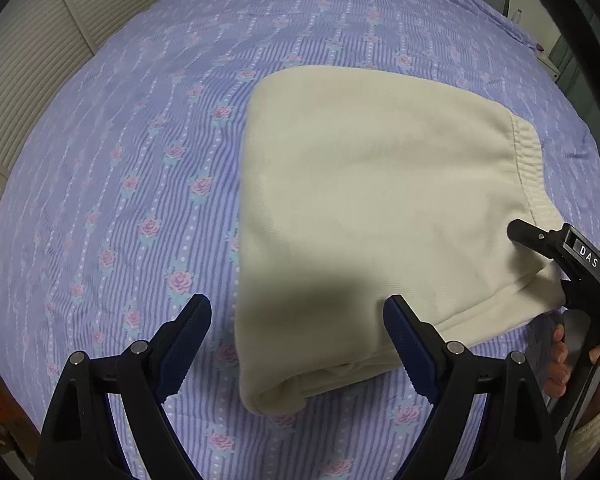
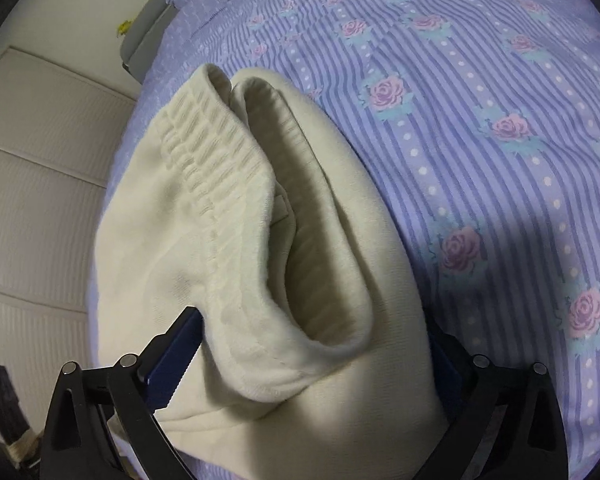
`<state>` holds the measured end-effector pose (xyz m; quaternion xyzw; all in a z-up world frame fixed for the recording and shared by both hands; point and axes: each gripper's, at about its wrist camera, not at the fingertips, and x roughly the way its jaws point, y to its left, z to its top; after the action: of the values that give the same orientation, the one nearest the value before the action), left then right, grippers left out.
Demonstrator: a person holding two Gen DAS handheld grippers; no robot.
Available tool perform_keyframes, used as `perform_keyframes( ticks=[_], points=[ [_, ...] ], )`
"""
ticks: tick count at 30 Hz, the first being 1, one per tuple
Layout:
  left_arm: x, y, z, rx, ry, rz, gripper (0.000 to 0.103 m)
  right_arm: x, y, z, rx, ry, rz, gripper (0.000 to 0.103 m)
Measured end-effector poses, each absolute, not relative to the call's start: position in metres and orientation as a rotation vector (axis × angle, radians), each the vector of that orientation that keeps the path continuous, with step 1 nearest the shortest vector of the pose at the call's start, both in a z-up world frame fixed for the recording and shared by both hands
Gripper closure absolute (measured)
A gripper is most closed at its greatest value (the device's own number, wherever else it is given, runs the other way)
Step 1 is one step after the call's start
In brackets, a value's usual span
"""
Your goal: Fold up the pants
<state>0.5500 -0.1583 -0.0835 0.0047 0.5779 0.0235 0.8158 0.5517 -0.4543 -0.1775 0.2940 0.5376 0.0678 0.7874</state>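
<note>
Folded cream pants (image 1: pixel 372 200) lie flat on the bed's lilac rose-print sheet (image 1: pixel 140 200); every position below is given relative to the pants.

Left wrist view: your left gripper (image 1: pixel 298 328) hangs over the near edge of the pants, jaws spread wide. One finger (image 1: pixel 192 332) stands clear of the cloth, above the sheet just beside the folded side edge; the other finger (image 1: pixel 404 336) stands over the near edge of the cloth. Neither pad is seen pressing on the pants, and the corner of the stacked layers lies between and below them. The ribbed waistband (image 1: pixel 528 160) runs along the side of the pants away from that folded edge.

Same view, at the waistband end: your right gripper (image 1: pixel 518 232) shows one dark finger over the near corner of the waistband, with your hand (image 1: pixel 560 364) on its handle below.

Right wrist view: the right gripper's jaws are spread wide and straddle the waistband end of the pants (image 2: pixel 260 280). The open waistband (image 2: pixel 204 184) gapes toward the camera. The left-hand blue pad (image 2: pixel 176 360) lies against the cloth's edge; the other pad is largely hidden behind the fabric, so whether it touches cannot be told.
</note>
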Motion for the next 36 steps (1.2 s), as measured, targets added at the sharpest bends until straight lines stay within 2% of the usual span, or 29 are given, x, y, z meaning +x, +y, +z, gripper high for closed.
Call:
perform_keyframes(
  ticks=[6, 9, 15, 23, 30, 31, 34, 36],
  points=[
    [0.549, -0.134, -0.081, -0.041, 1.229, 0.078, 0.015, 0.558, -0.435, -0.153, 0.581, 1.183, 0.108, 0.029],
    [0.552, -0.122, -0.077, -0.062, 1.214, 0.036, 0.015, 0.56, -0.421, -0.14, 0.497, 1.196, 0.069, 0.036],
    [0.581, -0.088, -0.075, -0.226, 1.209, -0.022, 0.011, 0.567, -0.392, -0.131, 0.3, 1.223, -0.024, 0.04],
    [0.617, -0.08, -0.139, -0.453, 1.394, -0.192, 0.009, 0.575, -0.376, -0.133, 0.208, 1.25, -0.034, 0.04],
    [0.626, -0.092, -0.159, -0.542, 1.398, -0.315, 0.009, 0.578, -0.377, -0.144, 0.191, 1.245, -0.016, 0.04],
    [0.626, -0.094, -0.16, -0.553, 1.399, -0.315, 0.011, 0.579, -0.377, -0.145, 0.197, 1.244, -0.012, 0.04],
    [0.623, -0.103, -0.151, -0.625, 1.389, -0.374, 0.038, 0.574, -0.385, -0.15, 0.219, 1.241, -0.005, 0.04],
    [0.619, -0.107, -0.144, -0.649, 1.351, -0.414, 0.038, 0.571, -0.388, -0.149, 0.215, 1.239, -0.005, 0.04]
  ],
)
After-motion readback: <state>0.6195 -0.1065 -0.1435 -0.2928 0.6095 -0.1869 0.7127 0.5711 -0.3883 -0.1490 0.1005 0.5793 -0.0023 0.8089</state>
